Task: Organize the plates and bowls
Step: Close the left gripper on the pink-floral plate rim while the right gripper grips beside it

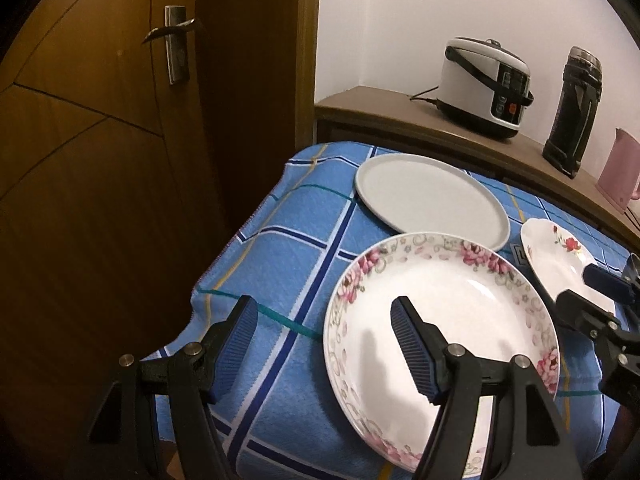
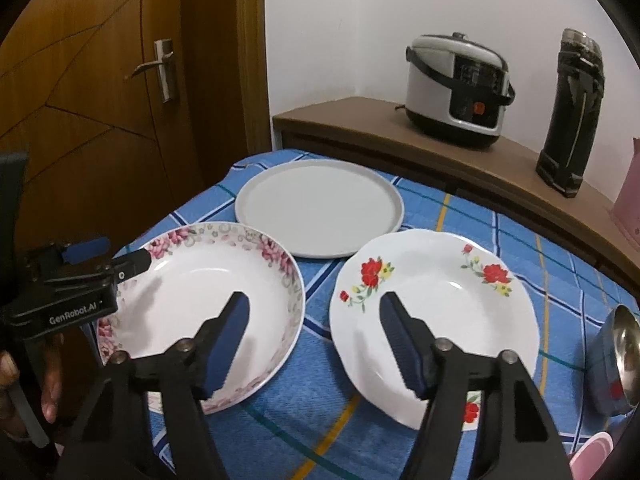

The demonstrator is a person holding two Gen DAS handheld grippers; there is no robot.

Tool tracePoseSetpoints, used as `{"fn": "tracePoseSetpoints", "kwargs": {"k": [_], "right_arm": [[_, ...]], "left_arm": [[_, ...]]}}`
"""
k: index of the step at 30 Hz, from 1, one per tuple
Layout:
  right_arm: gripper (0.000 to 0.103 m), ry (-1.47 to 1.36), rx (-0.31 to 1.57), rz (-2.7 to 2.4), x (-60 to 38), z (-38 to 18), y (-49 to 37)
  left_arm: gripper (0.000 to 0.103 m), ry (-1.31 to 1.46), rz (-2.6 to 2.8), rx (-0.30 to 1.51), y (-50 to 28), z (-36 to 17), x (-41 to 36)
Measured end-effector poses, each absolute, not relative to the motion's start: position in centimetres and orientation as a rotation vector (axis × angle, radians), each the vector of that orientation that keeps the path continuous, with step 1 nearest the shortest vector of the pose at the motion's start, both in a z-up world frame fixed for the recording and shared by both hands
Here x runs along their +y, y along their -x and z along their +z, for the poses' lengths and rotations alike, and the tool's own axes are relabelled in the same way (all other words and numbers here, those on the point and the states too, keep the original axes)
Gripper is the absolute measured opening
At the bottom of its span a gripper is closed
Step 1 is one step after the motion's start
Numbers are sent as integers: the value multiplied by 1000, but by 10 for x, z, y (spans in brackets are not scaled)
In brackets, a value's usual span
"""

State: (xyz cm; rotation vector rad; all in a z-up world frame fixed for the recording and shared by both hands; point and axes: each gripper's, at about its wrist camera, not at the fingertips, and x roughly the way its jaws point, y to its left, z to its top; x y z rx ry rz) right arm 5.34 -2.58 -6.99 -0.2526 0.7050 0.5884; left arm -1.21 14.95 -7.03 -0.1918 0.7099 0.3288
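Three dishes crowd a small table under a blue checked cloth (image 2: 320, 412): a plain grey plate (image 2: 319, 208) at the back, a pink-flowered bowl (image 2: 208, 284) front left, a red-rose plate (image 2: 436, 300) front right, all empty. The grey plate's near rim sits just beside both others; the pink-flowered bowl's left rim lies near the cloth's left edge, beyond which stands a wooden door (image 1: 100, 160). The left gripper (image 1: 324, 344) is spread, straddling the pink bowl's left rim without pressing it. The right gripper (image 2: 314, 340) hangs unclenched, straddling the rose plate's left rim. A steel bowl (image 2: 624, 360) sits at the far right edge.
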Motion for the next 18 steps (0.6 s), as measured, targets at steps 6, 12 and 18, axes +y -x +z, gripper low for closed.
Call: {"fn": "tracePoseSetpoints", "kwargs": {"k": [6,12,18], "right_arm": [[51,275,748,630,-14,-82,-56],[50,309,766,602,-10,-89,-61],[50,318,760,608,-8,-90,-62]], "left_arm": [[71,201,327,720,13,-74,153],[71,205,311,734,11,-80,154],[71,203,301,747,7,-84,154]]}}
